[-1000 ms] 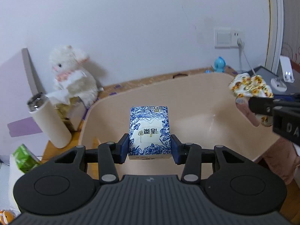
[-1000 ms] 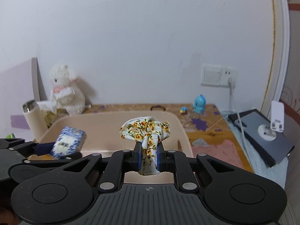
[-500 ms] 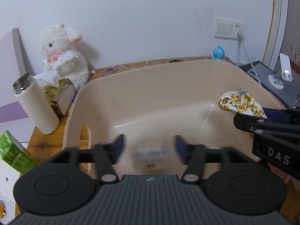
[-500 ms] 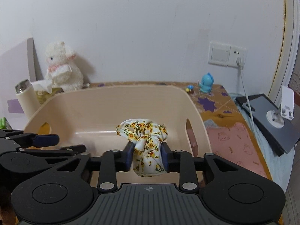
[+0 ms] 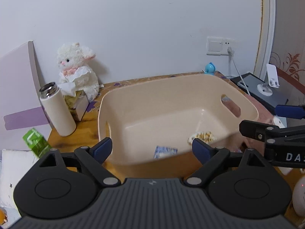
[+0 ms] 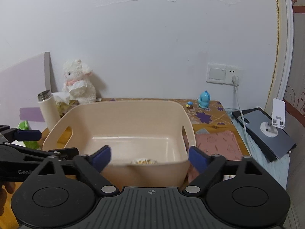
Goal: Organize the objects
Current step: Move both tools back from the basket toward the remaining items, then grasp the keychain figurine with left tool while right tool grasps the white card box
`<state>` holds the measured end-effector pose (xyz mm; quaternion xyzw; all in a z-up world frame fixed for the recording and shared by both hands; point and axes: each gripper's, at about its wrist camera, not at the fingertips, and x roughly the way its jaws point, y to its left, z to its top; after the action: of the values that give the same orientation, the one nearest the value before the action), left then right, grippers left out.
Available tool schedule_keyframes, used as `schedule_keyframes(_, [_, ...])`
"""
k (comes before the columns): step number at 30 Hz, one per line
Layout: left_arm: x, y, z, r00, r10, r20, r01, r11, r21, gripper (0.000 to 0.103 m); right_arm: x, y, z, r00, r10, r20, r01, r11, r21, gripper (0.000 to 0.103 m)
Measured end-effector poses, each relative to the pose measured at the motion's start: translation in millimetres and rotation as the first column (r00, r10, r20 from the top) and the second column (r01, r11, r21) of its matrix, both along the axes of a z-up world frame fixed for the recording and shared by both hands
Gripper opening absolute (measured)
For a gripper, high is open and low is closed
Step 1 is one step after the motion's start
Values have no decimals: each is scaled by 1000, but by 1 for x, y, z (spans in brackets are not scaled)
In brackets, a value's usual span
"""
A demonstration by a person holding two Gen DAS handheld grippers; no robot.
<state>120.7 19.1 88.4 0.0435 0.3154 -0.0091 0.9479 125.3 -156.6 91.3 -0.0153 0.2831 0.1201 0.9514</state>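
A beige plastic basin [image 5: 152, 87] with handle slots stands on the wooden table; it also shows in the right wrist view [image 6: 125, 118]. A blue-and-white tissue pack [image 5: 164, 151] and a floral cloth bundle [image 5: 203, 135] lie on its floor near the front wall. The right wrist view shows only the bundle's top [image 6: 143, 161] over the rim. My left gripper [image 5: 151, 148] is open and empty, at the basin's near rim. My right gripper [image 6: 149, 157] is open and empty, at the near rim too.
A white plush lamb [image 5: 76, 72], a tissue box [image 5: 78, 103] and a cream flask [image 5: 57, 110] stand left of the basin. A green packet [image 5: 35, 141] lies at the left edge. A blue bird toy [image 6: 204, 99], a pink mat [image 6: 217, 143], and a tablet with a phone stand [image 6: 266, 127] are on the right.
Both grippers opened and let go: the tissue pack and the cloth bundle dropped into the basin. Both grippers then pulled back and up from the basin.
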Motion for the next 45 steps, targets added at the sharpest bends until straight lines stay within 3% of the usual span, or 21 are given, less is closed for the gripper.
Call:
schedule_keyframes(12, [-34, 14, -55, 991, -71, -112, 66, 997, -50, 91, -45, -2, -56, 992, 11, -125, -16, 999, -40, 96])
schedule_keyframes(17, [-40, 21, -77, 988, -64, -141, 64, 998, -8, 91, -57, 4, -82, 985, 34, -169, -48, 996, -80, 96])
schedule_keyframes(25, [-43, 34, -104, 977, -81, -197, 74, 996, -41, 91, -66, 19, -108, 968, 96, -231, -116, 991, -72, 93])
schedule_keyframes(35, [-28, 27, -112, 983, -104, -154, 99, 994, -45, 88, -55, 36, -123, 960, 109, -257, -139, 985, -100, 80])
schedule_keyframes(38, [-20, 20, -115, 983, -121, -140, 120, 993, -16, 77, -52, 34, -125, 962, 100, -255, -132, 985, -113, 72])
schedule_keyframes(45, [0, 6, -125, 976, -171, -137, 170, 985, -14, 69, -43, 24, -123, 967, 84, -242, -111, 989, -100, 48])
